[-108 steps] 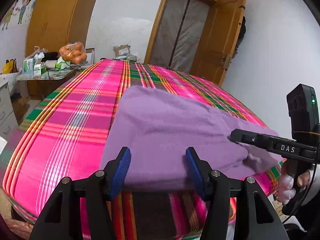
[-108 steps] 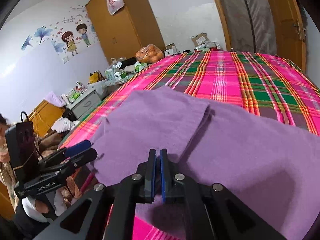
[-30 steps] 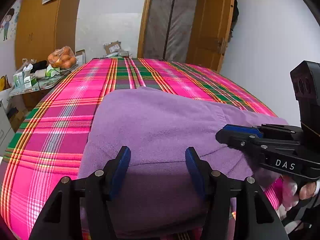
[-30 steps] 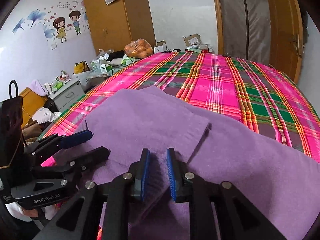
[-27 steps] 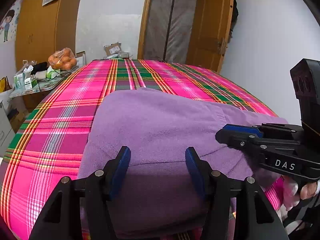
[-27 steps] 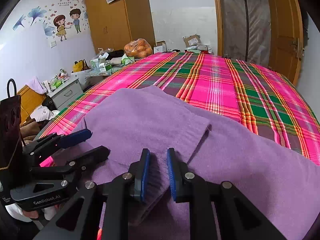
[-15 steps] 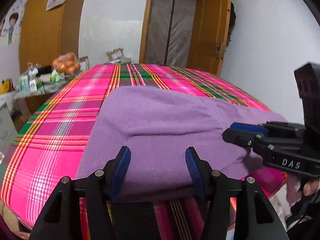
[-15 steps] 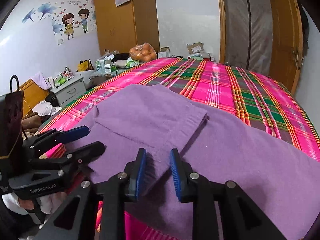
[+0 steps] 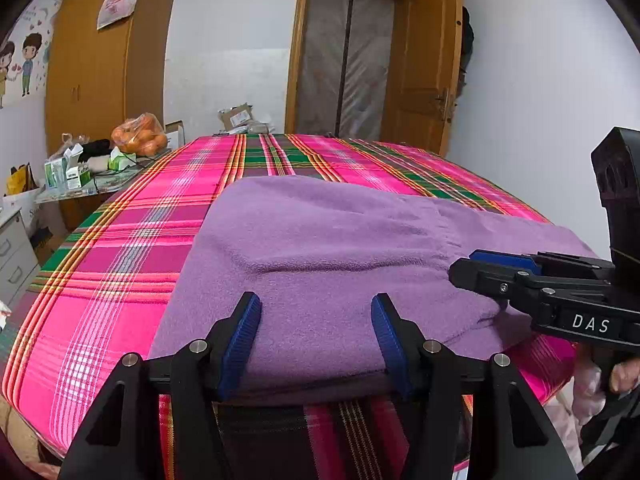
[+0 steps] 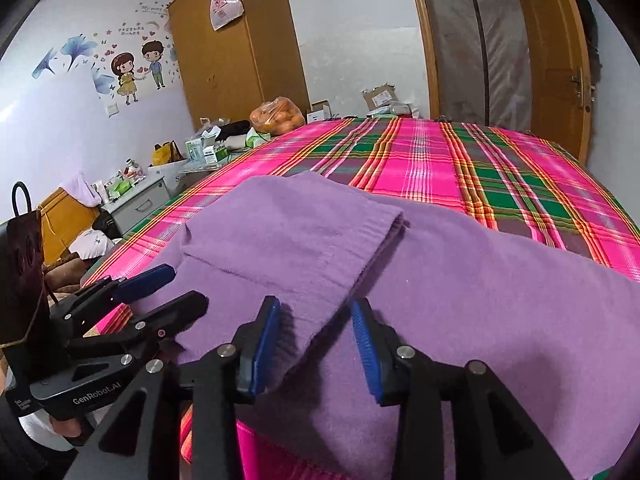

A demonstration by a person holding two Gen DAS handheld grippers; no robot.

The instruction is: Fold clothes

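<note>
At six o'clock on bed (image 9: pixel 120 240), between folds of purple garment (image 9: pixel 320 240): left tongs (image 9: pixel 316 320), right tongs (image 10: pixel 316 336) agape, empty, needing fresh hem grip.

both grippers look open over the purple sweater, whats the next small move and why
Probably lower the right gripper and close it on the near edge of the folded-over flap. Its jaws stand open with that edge between them, gripping nothing. The left gripper is also open at the purple sweater hem near the plaid bedspread edge, so it could pinch there to start the next fold.
</note>
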